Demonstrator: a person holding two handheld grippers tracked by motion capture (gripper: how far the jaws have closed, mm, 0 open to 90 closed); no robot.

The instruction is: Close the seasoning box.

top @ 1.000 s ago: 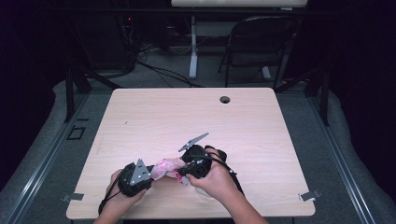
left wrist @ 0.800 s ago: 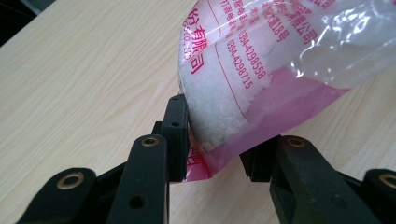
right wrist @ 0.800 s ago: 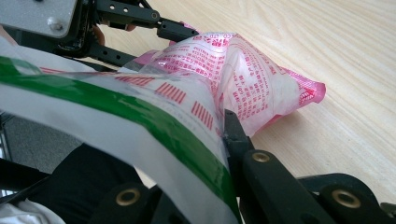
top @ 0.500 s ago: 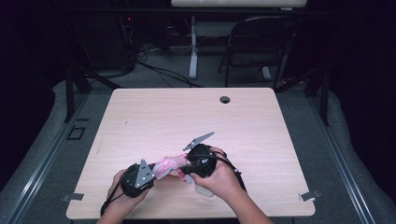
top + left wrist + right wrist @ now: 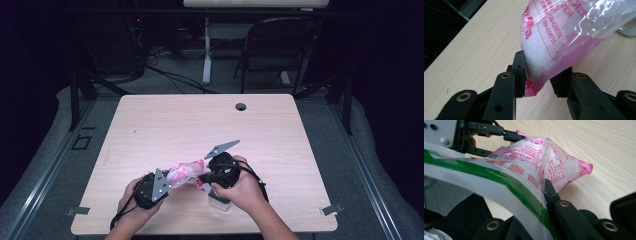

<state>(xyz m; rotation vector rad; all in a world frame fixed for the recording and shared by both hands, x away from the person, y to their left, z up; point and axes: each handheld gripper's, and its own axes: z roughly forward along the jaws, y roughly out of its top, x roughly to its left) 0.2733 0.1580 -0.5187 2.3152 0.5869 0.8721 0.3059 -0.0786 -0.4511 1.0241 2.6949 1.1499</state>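
Near the table's (image 5: 150, 125) front edge, both grippers grip a pink-printed bag of white powder (image 5: 185, 172) — left gripper (image 5: 540, 80) clamping its bottom corner, now raised slightly, right gripper (image 5: 544, 187) pinched tight on its top — apparently tipping it to pour.

- My tabletop (image 5: 165, 125) is pale wood with rounded corners, and a round cable hole (image 5: 241, 106) sits near its far edge.
- Beyond that edge I see a dark chair (image 5: 280, 50) and a white post (image 5: 206, 50) standing on the grey floor (image 5: 165, 87).
- Black cables (image 5: 170, 75) trail across the floor there.
- Small metal brackets (image 5: 331, 210) sit at my near corners.
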